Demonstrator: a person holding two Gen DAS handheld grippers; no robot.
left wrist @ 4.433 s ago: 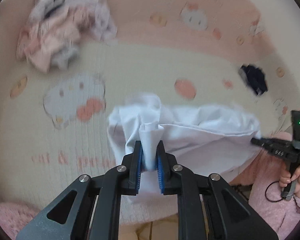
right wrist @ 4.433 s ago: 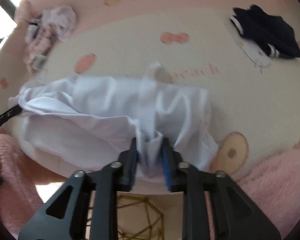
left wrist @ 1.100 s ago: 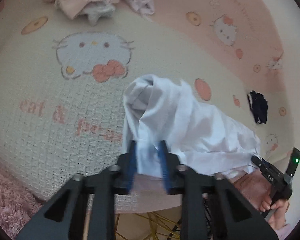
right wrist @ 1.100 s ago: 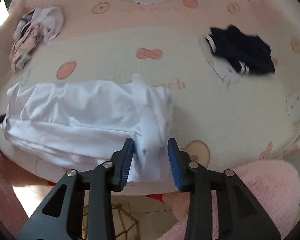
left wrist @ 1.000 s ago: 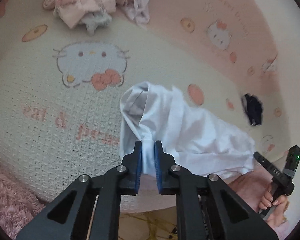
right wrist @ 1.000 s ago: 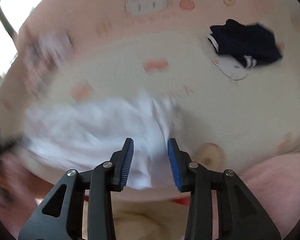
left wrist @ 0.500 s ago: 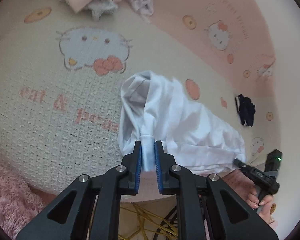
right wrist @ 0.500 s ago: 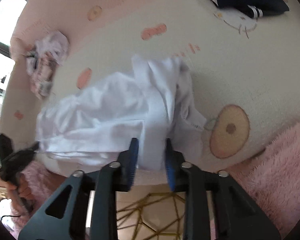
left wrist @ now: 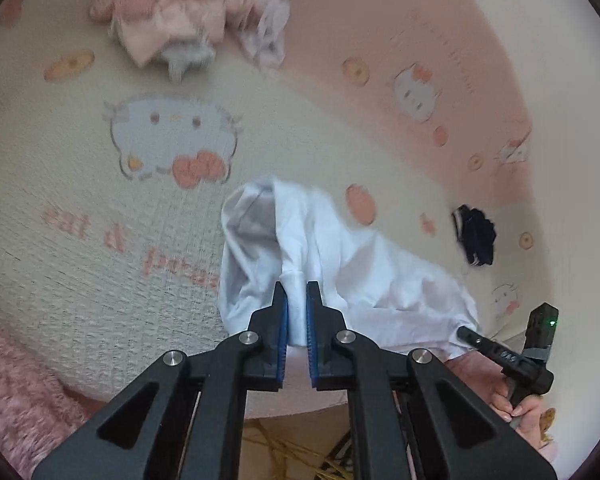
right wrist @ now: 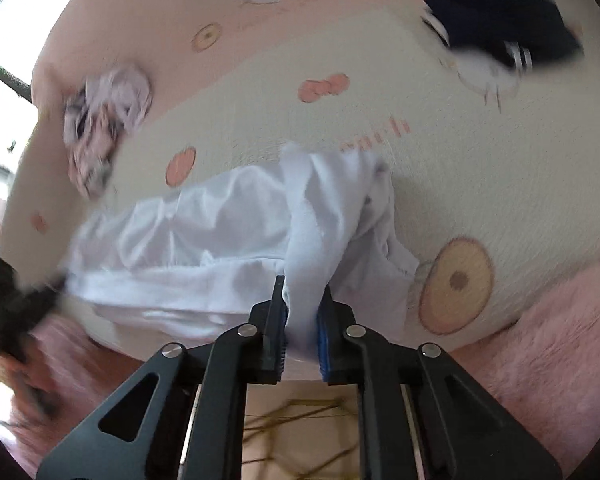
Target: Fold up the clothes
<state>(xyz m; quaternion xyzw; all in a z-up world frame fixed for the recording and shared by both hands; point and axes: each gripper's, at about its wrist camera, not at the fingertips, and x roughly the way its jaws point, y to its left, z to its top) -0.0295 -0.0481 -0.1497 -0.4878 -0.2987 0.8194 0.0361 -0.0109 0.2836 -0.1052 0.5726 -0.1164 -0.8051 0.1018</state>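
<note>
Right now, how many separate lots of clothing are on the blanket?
3. The white garment lies at the near edge, the crumpled pink-and-white pile at the far left, the dark navy item at the far right. The pile may hold several pieces.

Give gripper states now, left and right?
Left gripper: jaws closing, pinched on the white garment.
Right gripper: jaws closing, pinched on the same white garment.

Cream and pink cartoon-cat blanket (left wrist: 100,208) spread wide; fluffy pink rug (right wrist: 560,340) at its near edge. Beneath, tan floor (right wrist: 300,420) with yellowish strands, perhaps wire, too blurred to tell.
</note>
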